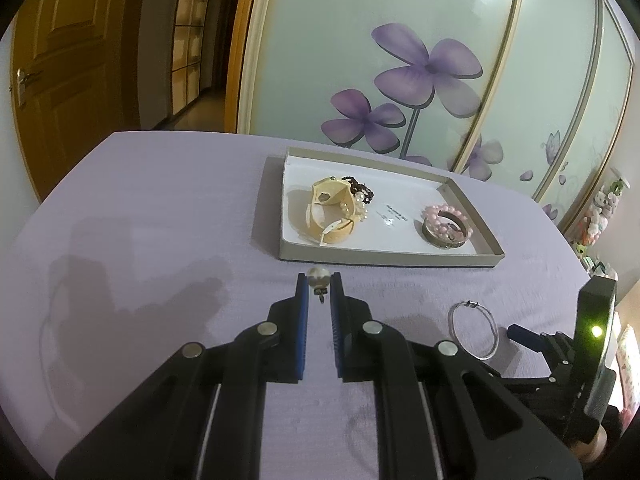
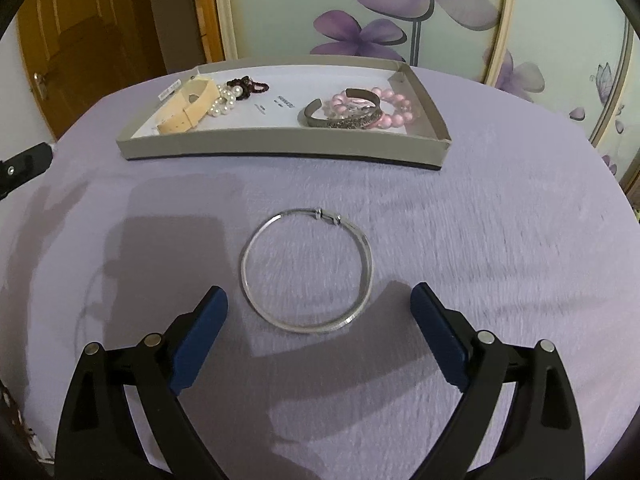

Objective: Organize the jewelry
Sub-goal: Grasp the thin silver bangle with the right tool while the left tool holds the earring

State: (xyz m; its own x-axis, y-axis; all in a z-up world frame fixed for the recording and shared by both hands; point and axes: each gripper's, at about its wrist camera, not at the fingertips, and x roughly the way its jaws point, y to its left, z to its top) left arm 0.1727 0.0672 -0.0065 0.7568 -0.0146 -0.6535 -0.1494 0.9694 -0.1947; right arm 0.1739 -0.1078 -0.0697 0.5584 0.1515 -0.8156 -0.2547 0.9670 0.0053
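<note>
My left gripper (image 1: 319, 280) is shut on a pearl earring (image 1: 318, 276) with a small dangling hook, held just in front of the grey tray (image 1: 384, 259). The tray holds a cream strap (image 1: 332, 216), pearls, dark beads, a pink bead bracelet (image 1: 446, 220) and a dark cuff (image 2: 340, 120). A thin silver bangle (image 2: 306, 270) lies flat on the lilac cloth. My right gripper (image 2: 319, 300) is open and empty, its fingers on either side of the bangle's near edge, apart from it.
The tray (image 2: 280, 146) stands at the back of the round lilac-covered table (image 2: 480, 240). Behind it are sliding doors with purple flowers (image 1: 424, 68). A wooden door (image 1: 60, 80) is at the far left. The right gripper's body (image 1: 580, 340) shows at the left view's right edge.
</note>
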